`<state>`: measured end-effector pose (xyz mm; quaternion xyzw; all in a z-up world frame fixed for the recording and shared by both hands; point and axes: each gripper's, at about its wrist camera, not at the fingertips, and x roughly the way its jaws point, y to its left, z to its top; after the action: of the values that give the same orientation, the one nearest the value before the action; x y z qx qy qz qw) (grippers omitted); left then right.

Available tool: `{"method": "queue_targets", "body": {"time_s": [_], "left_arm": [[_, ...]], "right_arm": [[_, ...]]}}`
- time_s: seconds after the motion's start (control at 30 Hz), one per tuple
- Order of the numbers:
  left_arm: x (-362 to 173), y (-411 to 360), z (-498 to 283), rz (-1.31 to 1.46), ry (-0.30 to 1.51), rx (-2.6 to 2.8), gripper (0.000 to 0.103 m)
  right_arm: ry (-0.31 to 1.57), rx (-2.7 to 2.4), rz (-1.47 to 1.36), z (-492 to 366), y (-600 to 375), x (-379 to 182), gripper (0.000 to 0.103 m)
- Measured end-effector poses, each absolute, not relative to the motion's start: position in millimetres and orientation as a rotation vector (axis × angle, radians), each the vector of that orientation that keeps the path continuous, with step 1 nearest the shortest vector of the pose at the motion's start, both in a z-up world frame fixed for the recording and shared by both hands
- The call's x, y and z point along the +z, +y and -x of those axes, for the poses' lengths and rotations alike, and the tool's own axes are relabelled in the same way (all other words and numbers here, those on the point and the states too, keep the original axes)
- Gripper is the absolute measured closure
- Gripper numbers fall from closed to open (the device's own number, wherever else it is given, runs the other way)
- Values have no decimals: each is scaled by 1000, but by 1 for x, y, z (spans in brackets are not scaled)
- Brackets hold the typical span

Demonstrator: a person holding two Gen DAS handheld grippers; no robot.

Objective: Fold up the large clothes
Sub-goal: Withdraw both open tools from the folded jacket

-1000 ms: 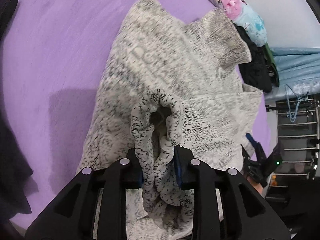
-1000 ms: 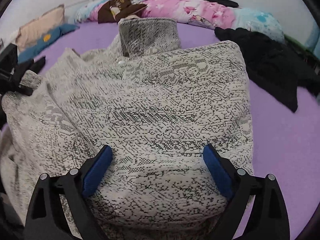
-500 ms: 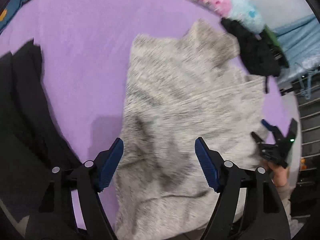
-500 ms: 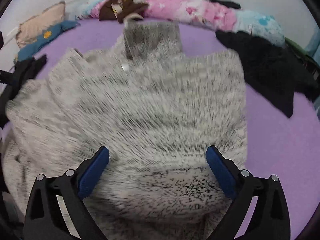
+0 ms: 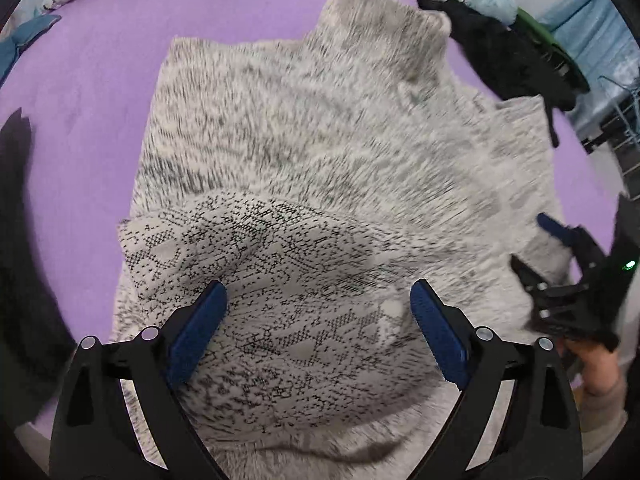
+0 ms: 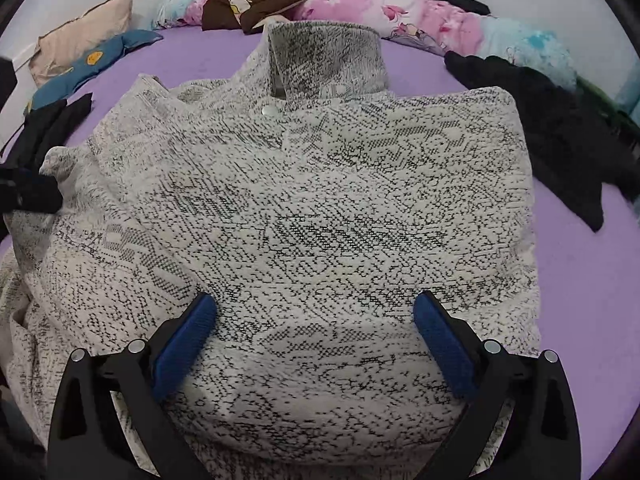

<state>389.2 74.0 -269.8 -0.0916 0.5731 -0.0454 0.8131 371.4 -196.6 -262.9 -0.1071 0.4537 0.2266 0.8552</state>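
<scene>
Grey-and-white knit sweater (image 6: 332, 216) spread over the middle of the purple bed (image 6: 580, 280), collar toward the far edge, one side folded inward. Left claw (image 5: 316, 320) wide, jaws just opened, nothing gripped, a fold of knit lying between them. Right claw (image 6: 316, 328) wide above the sweater's near part, gripping nothing. Black garment (image 6: 560, 128) near the bed's far right corner; pink quilt (image 6: 400, 12) along the far edge
</scene>
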Motion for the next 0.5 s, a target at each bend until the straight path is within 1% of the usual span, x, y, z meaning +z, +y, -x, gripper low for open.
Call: {"method": "queue_targets", "body": {"time_s": [0.17,0.27,0.3,0.33,0.4,0.5], "left_arm": [[-300,73,-379,154,1205,-107,13],[-304,77,-378,170,1187,-111,11],[-304,77,-378,178,1184,-116,8],[-303,78,-378,181,1184,-123,7],[-296,78,-376,167,1182,-134,7],[-270,88,-361,249,1173,-201,7]], "right_arm": [[969,437,252,-371,-188,-271,6],[983,433,256,-378,-183,-273,5],[985,438,254,-379,-184,-274,5],[986,444,246,-379,-185,-273,5],[970,446,231,-378,-189,-265,6],[939,443,185,-358,-206,-242,6]]}}
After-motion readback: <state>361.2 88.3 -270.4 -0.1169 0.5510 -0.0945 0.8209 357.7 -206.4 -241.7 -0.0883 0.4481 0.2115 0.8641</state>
